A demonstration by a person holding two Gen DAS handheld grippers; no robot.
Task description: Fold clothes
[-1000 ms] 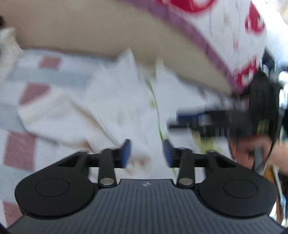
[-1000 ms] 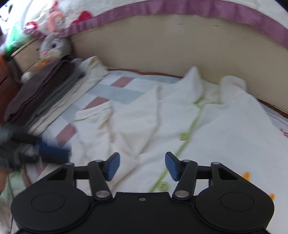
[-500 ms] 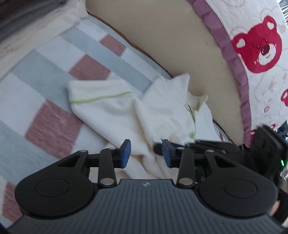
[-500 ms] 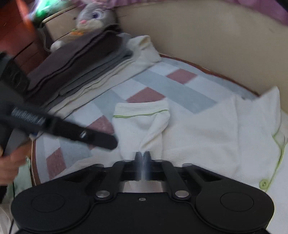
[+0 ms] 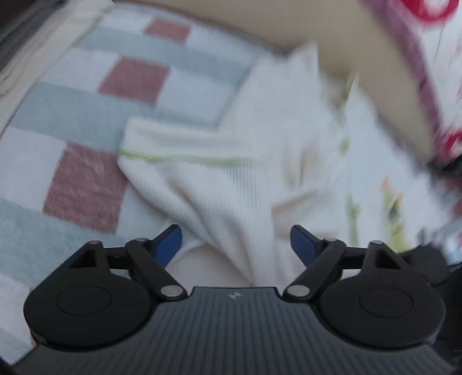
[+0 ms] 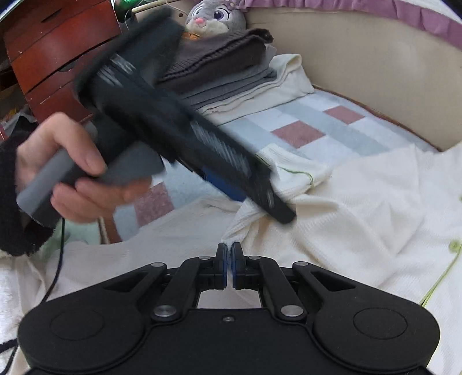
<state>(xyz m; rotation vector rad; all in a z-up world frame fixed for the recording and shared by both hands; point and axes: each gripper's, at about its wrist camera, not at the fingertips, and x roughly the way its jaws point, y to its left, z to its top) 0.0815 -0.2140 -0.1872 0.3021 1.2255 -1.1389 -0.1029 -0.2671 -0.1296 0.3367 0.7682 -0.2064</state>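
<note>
just ahead, cream shirt (image 5: 231, 178) sleeve between spread left tool (image 5: 236, 241) tips

plush rabbit (image 6: 216, 14) behind clothes stack | red-brown wooden drawers (image 6: 57, 46) far left | checked bedcover (image 6: 311, 129) | bear-print quilt (image 5: 441, 72) purple-edged

Rumpled cream ribbed shirt (image 6: 361, 207) with green trim, on checked bedspread (image 6: 311, 127)

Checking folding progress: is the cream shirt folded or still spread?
Not folded: the cream shirt lies rumpled on the bed, sleeve bunched.
</note>
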